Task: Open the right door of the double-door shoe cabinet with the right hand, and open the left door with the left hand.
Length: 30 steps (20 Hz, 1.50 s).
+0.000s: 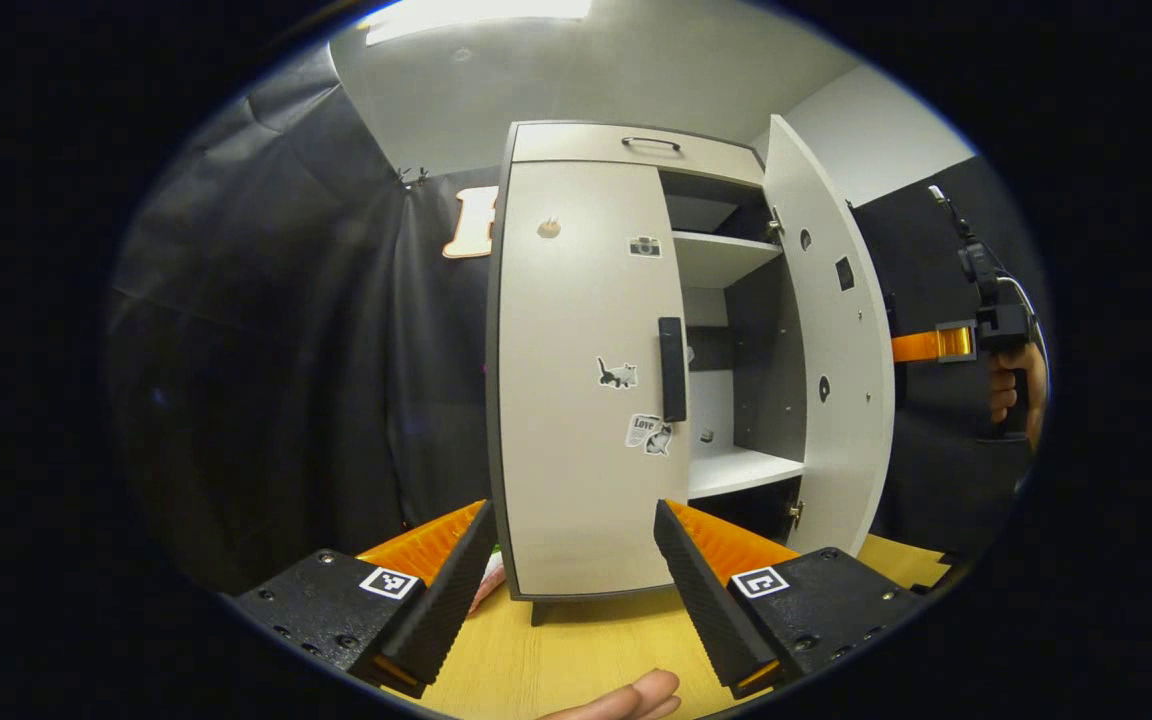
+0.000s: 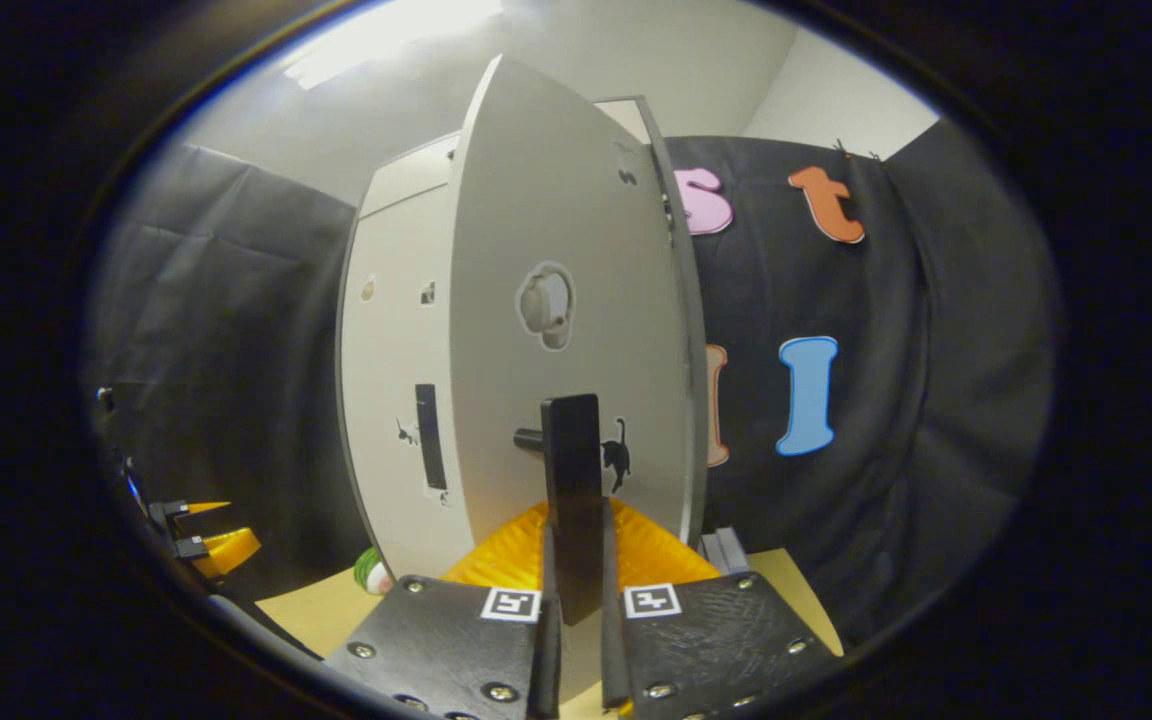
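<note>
The pale shoe cabinet [image 1: 586, 140] stands on a wooden table. Its left door [image 1: 576, 390] is closed, with a dark vertical handle [image 1: 672, 368] at its right edge. Swung outward is the right door [image 1: 826, 340], so the shelves [image 1: 736, 470] show. My left gripper [image 1: 571, 570] is open, low in front of the left door and apart from its handle. In the right gripper view the right door [image 2: 556, 340] faces me, and my right gripper [image 2: 576, 575] is shut on its dark handle [image 2: 573, 480]. The right gripper and its holding hand [image 1: 1011, 385] show beyond the open door.
The wooden table [image 1: 556, 665] runs under the cabinet, and a fingertip [image 1: 636, 695] shows at its near edge. Black cloth [image 1: 286, 350] surrounds the booth. A small green and white object [image 2: 371, 572] lies on the table by the cabinet's base.
</note>
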Each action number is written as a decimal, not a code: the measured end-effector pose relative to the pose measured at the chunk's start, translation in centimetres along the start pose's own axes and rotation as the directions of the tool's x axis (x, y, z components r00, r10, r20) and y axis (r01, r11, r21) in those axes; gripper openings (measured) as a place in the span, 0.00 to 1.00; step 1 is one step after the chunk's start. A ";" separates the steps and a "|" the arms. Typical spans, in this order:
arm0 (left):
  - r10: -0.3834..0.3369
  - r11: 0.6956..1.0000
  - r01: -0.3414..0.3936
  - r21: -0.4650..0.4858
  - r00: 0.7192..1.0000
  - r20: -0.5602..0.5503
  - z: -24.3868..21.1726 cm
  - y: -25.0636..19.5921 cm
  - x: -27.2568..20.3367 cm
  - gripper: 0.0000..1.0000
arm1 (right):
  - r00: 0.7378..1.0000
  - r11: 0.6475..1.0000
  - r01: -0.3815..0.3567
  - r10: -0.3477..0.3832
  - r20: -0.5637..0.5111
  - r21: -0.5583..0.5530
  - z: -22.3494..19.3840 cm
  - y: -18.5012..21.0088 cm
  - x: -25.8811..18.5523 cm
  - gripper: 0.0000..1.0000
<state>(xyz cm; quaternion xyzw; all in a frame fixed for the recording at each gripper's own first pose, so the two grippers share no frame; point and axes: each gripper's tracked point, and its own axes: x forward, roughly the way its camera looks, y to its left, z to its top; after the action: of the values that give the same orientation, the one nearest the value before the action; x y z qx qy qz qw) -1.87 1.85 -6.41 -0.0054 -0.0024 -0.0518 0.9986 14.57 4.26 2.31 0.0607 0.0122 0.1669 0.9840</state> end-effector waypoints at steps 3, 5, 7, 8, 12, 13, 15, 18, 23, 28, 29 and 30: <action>-0.024 1.000 0.024 -0.010 1.000 -0.009 -0.2 -1.8 0.4 0.98 | 0.999 0.999 0.037 -0.038 0.008 0.010 0.3 -2.8 -0.9 0.08; -0.036 0.999 0.036 -0.009 0.999 -0.013 -0.4 -2.8 0.7 0.98 | 0.995 0.994 0.103 -0.104 0.011 0.032 0.5 -6.6 -1.4 0.08; -0.037 0.999 0.037 -0.001 0.999 -0.019 -0.5 -3.6 1.3 0.98 | 0.996 0.991 0.089 -0.089 -0.005 0.095 0.8 -8.8 -1.5 0.01; -0.037 0.999 0.037 0.000 0.999 -0.020 -0.5 -3.8 1.6 0.98 | 1.000 0.987 0.012 -0.009 -0.017 0.157 0.4 -8.4 -0.9 0.01; -0.025 1.000 0.025 0.000 0.998 -0.051 -0.8 -5.0 3.0 0.98 | 0.999 0.998 0.039 -0.040 0.024 0.050 0.9 -9.2 -1.0 0.01; -0.024 1.000 0.024 0.001 0.998 -0.059 -0.9 -5.3 3.3 0.98 | 0.999 0.999 0.041 -0.042 0.026 0.034 0.7 -9.1 -1.2 0.01; -0.021 1.000 0.021 0.006 0.997 -0.068 -0.8 -6.1 3.9 0.98 | 1.000 1.000 0.020 -0.020 0.018 0.025 0.2 -8.5 -1.2 0.01; -0.024 1.000 0.024 -0.002 0.997 -0.079 -0.8 -7.0 4.7 0.98 | 1.000 0.999 -0.016 0.016 0.018 0.041 0.1 -8.6 -1.4 0.01; -0.012 1.000 0.012 0.006 0.997 -0.082 -0.3 -7.6 6.9 0.98 | 0.999 0.997 -0.034 0.032 0.029 0.068 -0.5 -9.0 -1.9 0.05; 0.000 0.999 -0.004 -0.039 0.995 -0.101 -0.3 -7.3 9.1 0.98 | 0.975 0.984 0.166 -0.154 0.158 -0.071 1.7 -13.1 -7.8 0.92; 0.000 0.999 -0.005 -0.044 0.994 -0.105 -0.4 -7.2 9.4 0.98 | 0.970 0.979 0.188 -0.173 0.170 -0.079 0.9 -13.4 -7.4 0.97; 0.006 0.999 -0.010 -0.042 0.994 -0.108 -0.4 -7.1 9.7 0.98 | 0.964 0.974 0.214 -0.199 0.174 -0.069 0.9 -13.8 -8.3 0.99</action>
<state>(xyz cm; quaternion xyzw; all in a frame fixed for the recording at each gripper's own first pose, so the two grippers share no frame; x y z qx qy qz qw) 7.10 -6.20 -6.68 -0.0238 0.0527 -0.0480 0.9972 11.27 -11.55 1.48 0.0297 -0.0707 0.0580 0.9954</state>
